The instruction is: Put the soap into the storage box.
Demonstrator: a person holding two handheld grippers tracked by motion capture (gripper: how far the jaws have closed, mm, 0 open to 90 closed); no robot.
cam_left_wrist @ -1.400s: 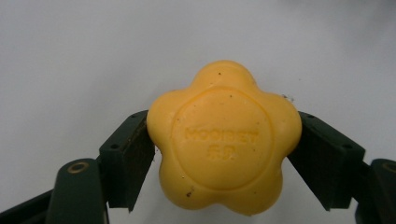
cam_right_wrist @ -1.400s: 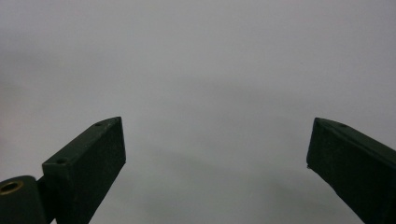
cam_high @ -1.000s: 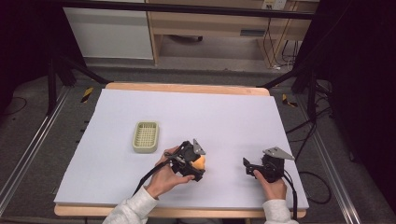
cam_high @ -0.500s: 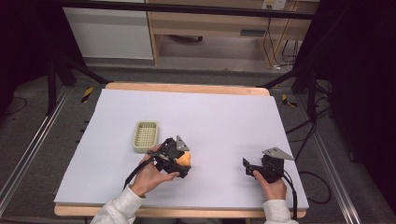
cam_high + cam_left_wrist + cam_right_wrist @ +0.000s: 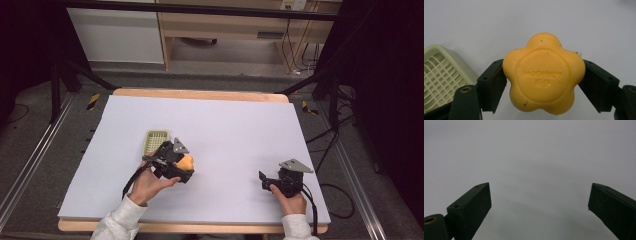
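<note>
Left gripper (image 5: 543,82): black jaws clamped on the two flanks of a yellow flower-shaped soap bar (image 5: 543,76), matte and waxy, with five rounded lobes, a raised circular medallion with embossed lettering, and a few dark specks. In the high view the left gripper (image 5: 182,167) and soap bar (image 5: 187,162) sit left of centre, nearer the table's front edge than its rear, with the person's left hand (image 5: 147,184) behind it in a pale knitted sleeve.

Right gripper (image 5: 263,181): near the table's front right corner, held by the right hand (image 5: 290,200), a grey three-cornered plate on top. In the right gripper view its jaws stand wide apart with nothing between them, over bare surface.

Soap dish (image 5: 156,141): pale green plastic, rectangular with rounded corners and a latticed floor, just beside and beyond the left gripper; its grid shows at the left of the left gripper view (image 5: 441,75).

Table (image 5: 240,125): smooth, matte, pale lilac-white sheet over a light wooden board, whose edge shows at front and rear.

Surroundings: grey floor, metal rails either side, black stand legs, trailing cables at right, and light wooden furniture beyond the rear edge.
</note>
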